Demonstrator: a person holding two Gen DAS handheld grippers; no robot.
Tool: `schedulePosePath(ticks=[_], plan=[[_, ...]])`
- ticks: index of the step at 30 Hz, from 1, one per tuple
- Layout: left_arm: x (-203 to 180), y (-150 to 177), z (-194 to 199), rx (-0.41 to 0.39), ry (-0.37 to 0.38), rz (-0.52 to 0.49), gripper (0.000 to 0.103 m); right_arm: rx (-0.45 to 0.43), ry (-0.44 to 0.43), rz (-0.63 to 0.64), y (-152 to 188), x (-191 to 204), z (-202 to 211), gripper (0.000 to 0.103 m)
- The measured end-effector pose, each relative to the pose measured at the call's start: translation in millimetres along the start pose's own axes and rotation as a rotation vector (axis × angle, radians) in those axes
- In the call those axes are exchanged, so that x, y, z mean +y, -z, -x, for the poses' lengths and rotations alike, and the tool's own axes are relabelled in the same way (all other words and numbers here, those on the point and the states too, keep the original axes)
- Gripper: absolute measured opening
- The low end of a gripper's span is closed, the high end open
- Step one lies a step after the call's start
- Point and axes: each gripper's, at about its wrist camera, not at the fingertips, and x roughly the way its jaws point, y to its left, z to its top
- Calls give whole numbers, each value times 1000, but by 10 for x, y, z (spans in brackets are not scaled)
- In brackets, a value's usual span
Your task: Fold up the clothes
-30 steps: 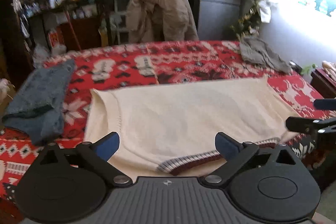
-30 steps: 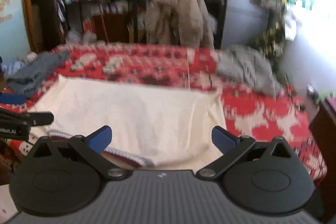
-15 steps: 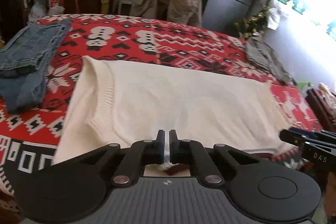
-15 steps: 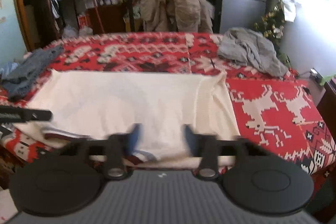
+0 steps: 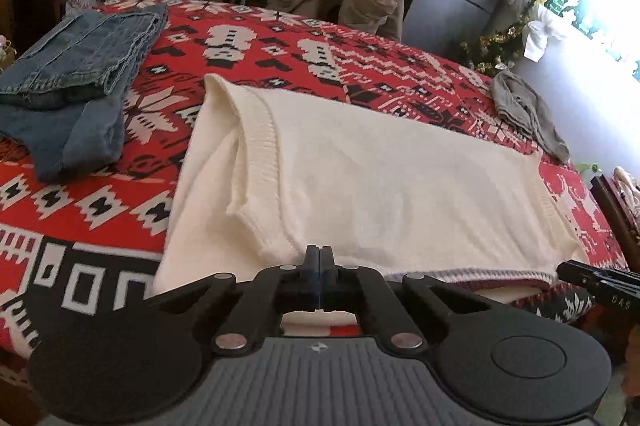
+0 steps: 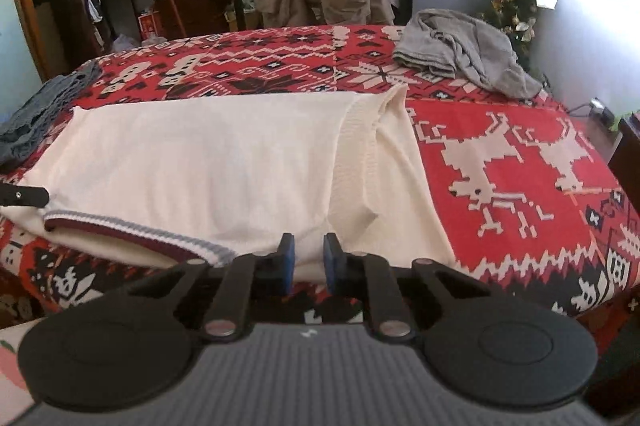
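1. Red patterned bed cover (image 5: 100,210) is carrying the cream sweater (image 5: 380,186), lying flat w/ sides tucked in.
2. Left gripper (image 5: 319,260) is pinching the near hem, fingers together.
3. Right gripper (image 6: 307,254) is narrowly apart at its corner, not clamping; best gripping both layers evenly b4 lifting.

Left claw (image 5: 319,258) pinched on cream sweater (image 5: 384,186)

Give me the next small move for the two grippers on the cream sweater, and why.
Probably finish closing the right gripper: its fingers show a gap at the near edge of the cream sweater, while the left gripper is shut there. Then lift both together.
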Motion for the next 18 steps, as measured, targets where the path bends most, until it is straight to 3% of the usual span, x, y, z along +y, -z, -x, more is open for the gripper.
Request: schedulePosePath(ticks=[2, 8, 18], plan=[[33, 0, 51, 5, 17, 22, 1, 21, -44, -84, -12, -119, 53, 18], [98, -51, 175, -1, 116, 118, 2, 14, -267, -508, -25, -624, 64, 21], [279, -43, -97, 89, 454, 441, 2, 107, -566, -941, 198, -781, -407, 21]])
